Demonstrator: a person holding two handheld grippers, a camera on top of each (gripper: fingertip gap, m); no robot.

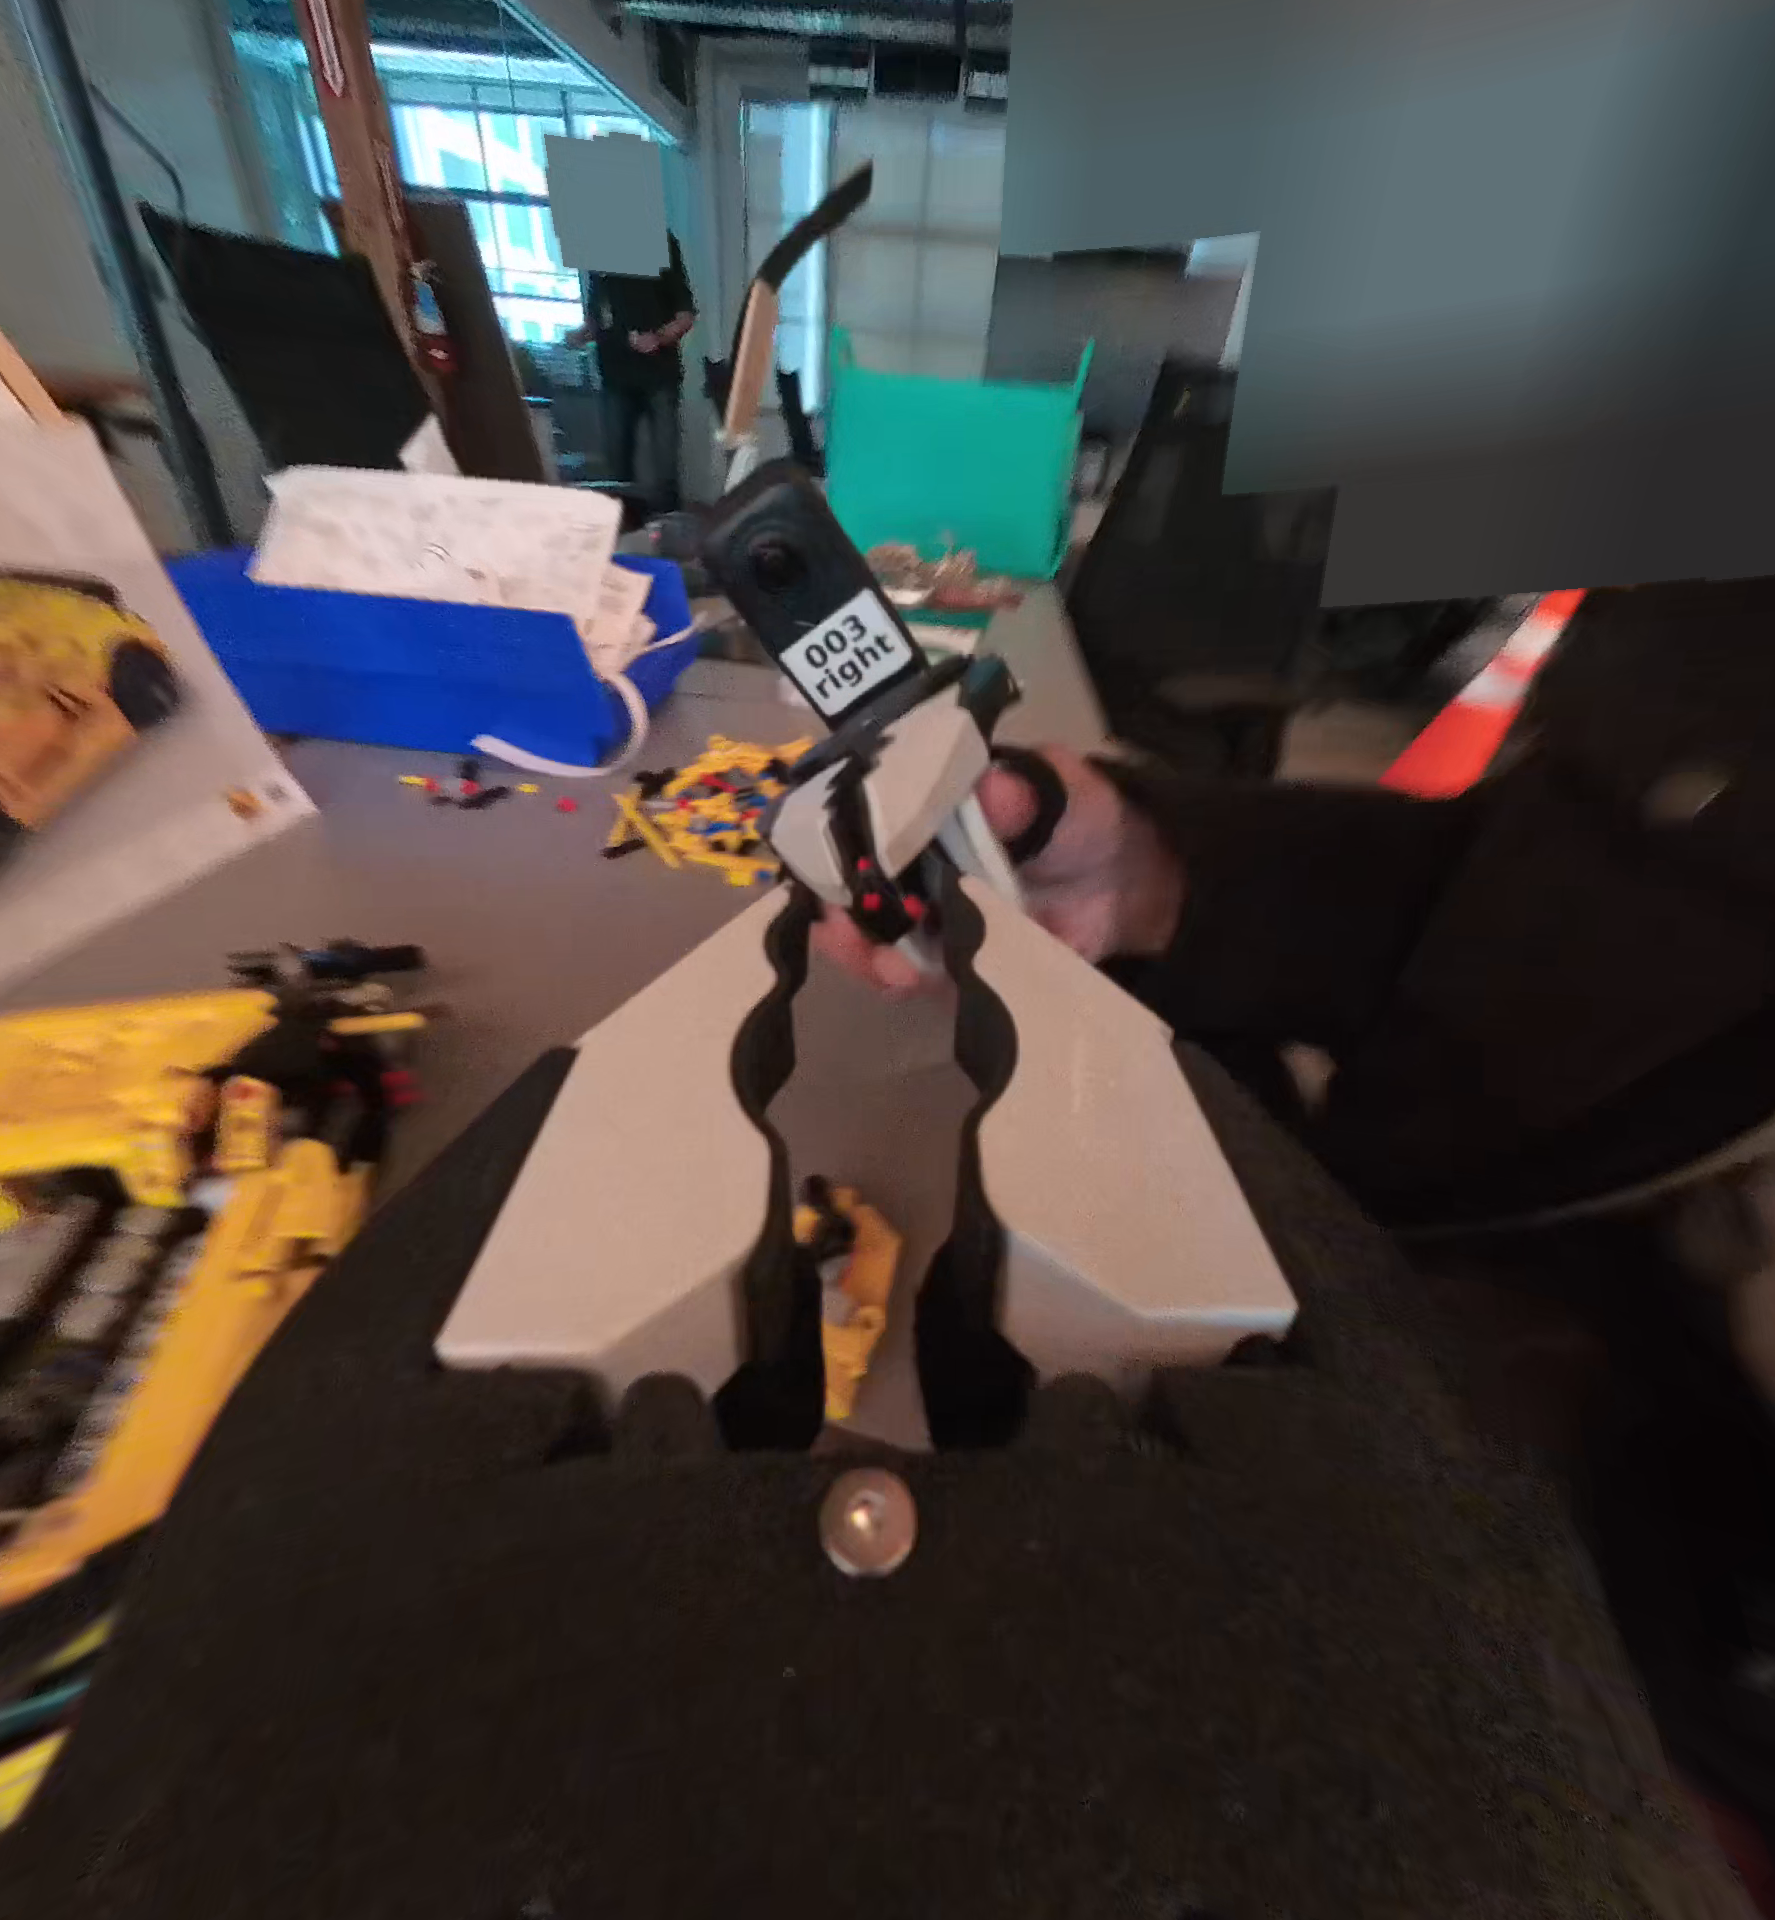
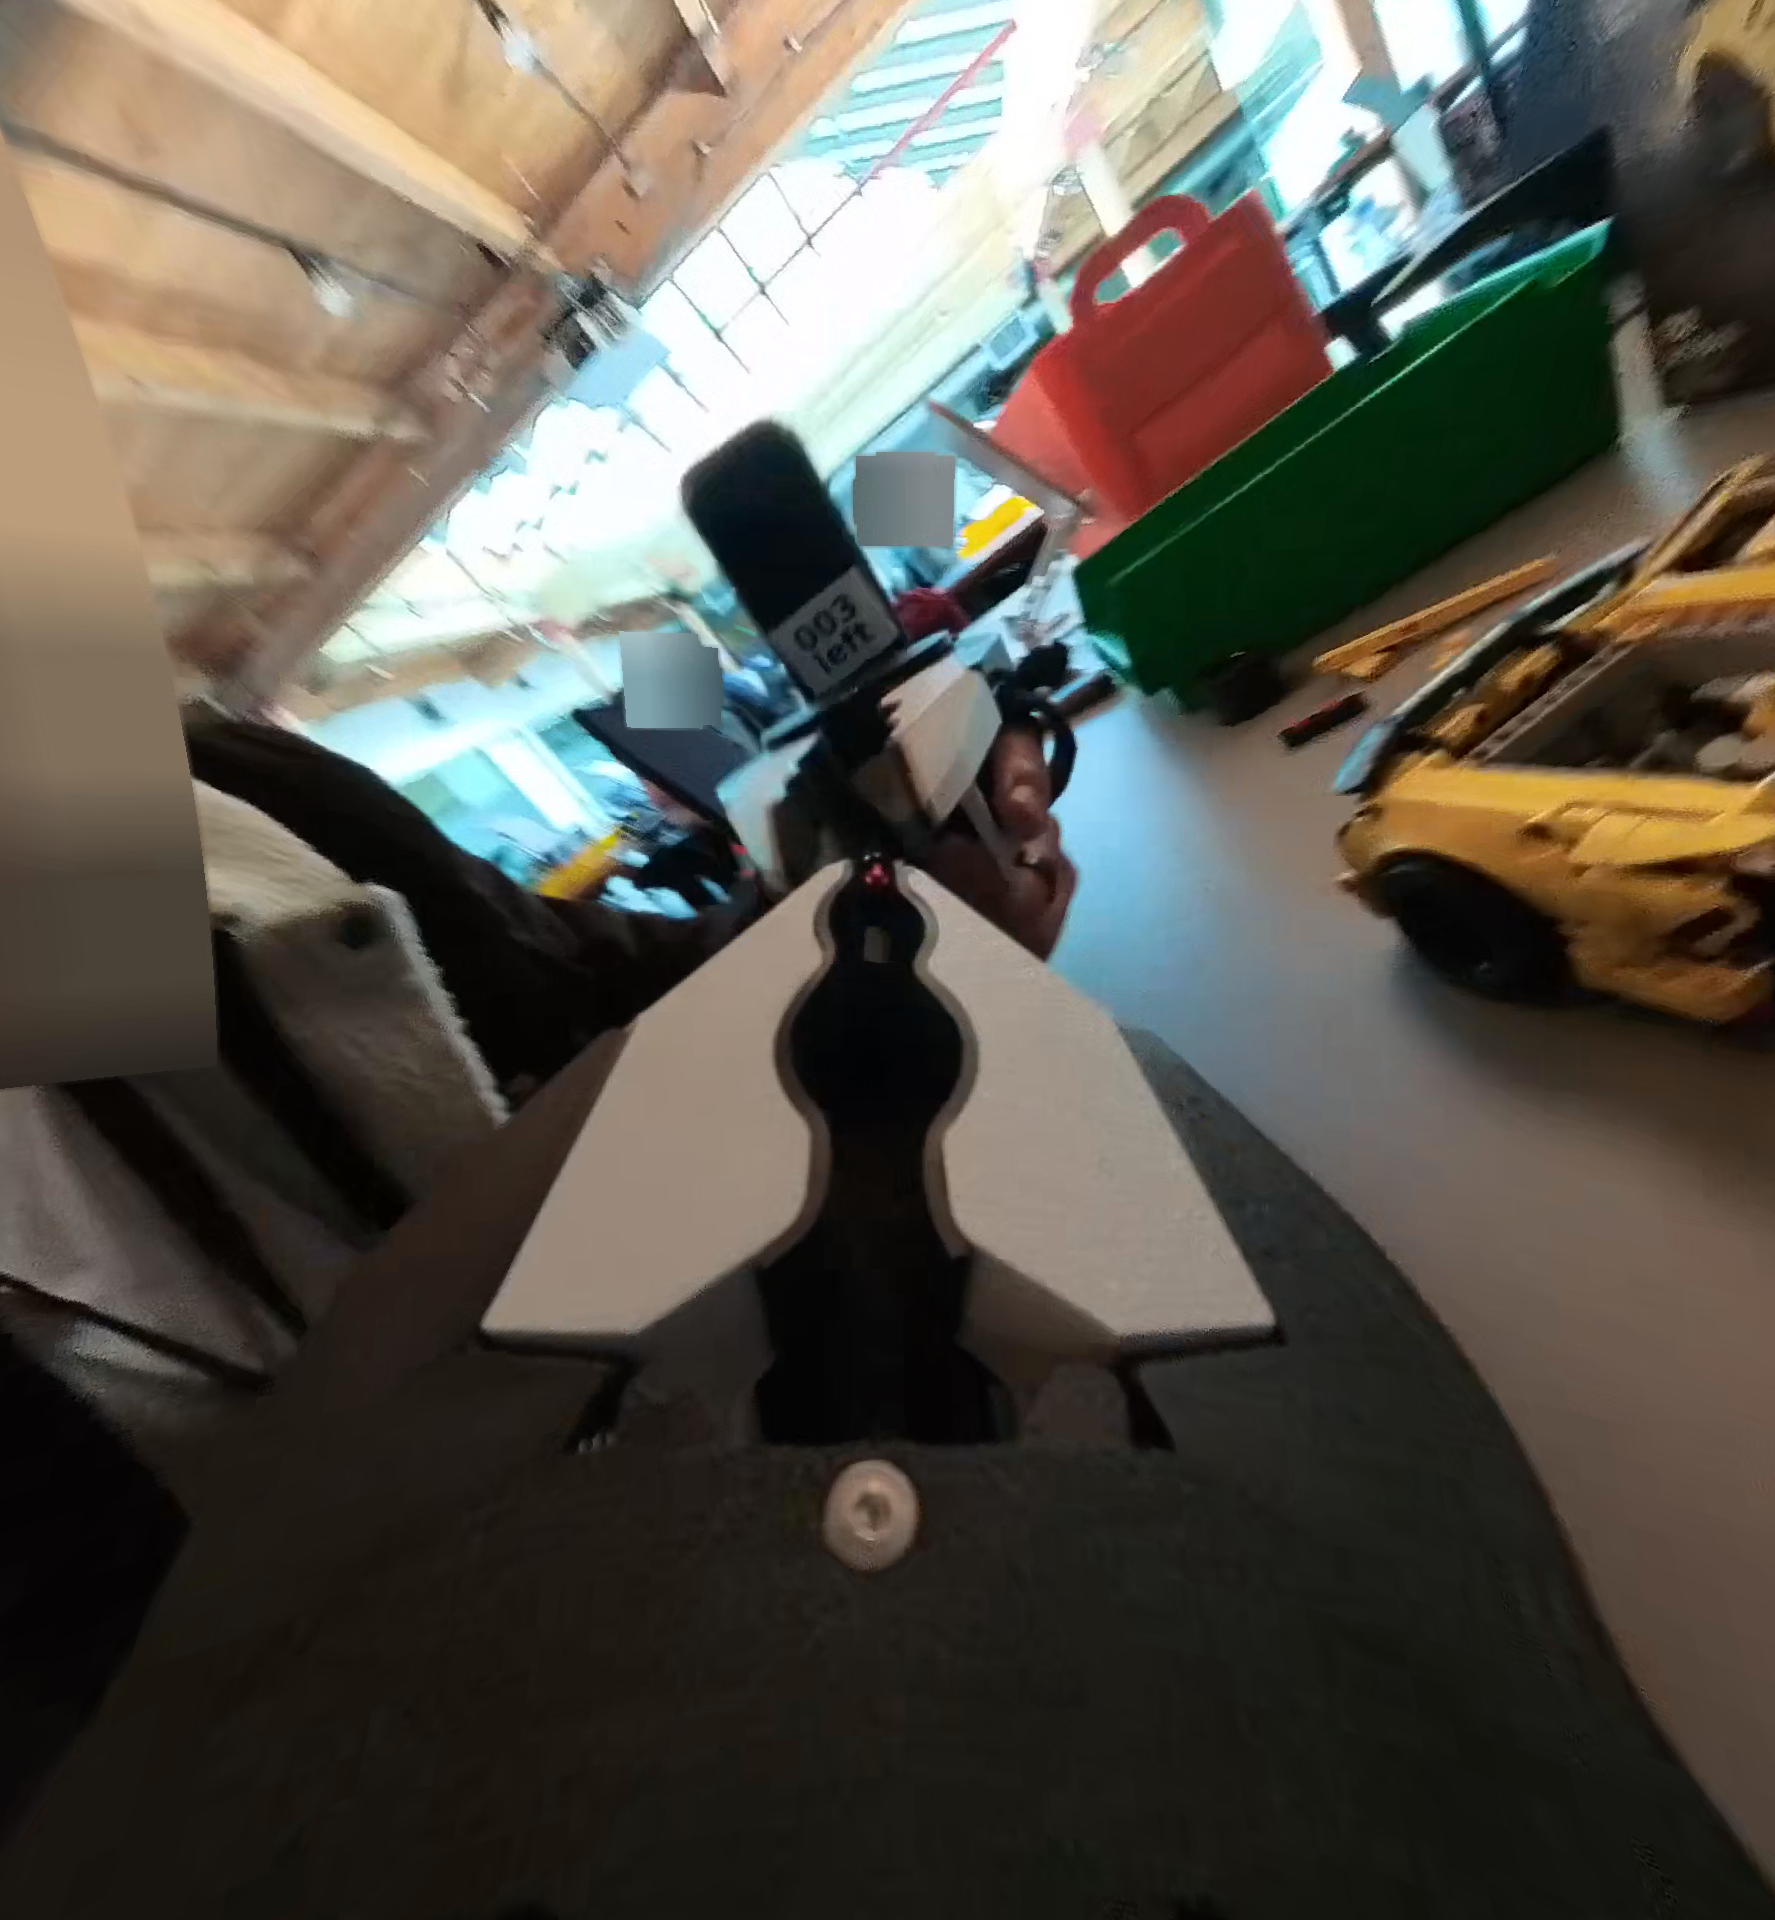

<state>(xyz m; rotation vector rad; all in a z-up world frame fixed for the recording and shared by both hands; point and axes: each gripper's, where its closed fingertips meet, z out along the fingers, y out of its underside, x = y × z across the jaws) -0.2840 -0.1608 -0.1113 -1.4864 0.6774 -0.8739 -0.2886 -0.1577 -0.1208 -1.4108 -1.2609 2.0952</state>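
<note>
My right gripper (image 2: 872, 883) is shut on a small black brick piece with red pins (image 2: 875, 871) and holds it up in the air. My left gripper (image 1: 875, 920) faces it tip to tip. Its fingers stand apart on either side of that piece (image 1: 888, 902), and I cannot tell if they touch it. The right gripper's white fingers (image 1: 924, 790), camera and the hand holding it show just beyond. A small yellow brick part (image 1: 852, 1278) lies on the grey table (image 1: 509, 894) below the left gripper.
A large yellow brick-built car (image 1: 135, 1174) (image 2: 1589, 831) stands on the table. Loose yellow pieces (image 1: 706, 805) lie beyond. A blue bin with papers (image 1: 426, 665), a green bin (image 2: 1382, 499), a red case (image 2: 1174, 364) and a car-picture box (image 1: 52, 707) line the edges. A person stands at the back. My left and right fingertips are right by each other.
</note>
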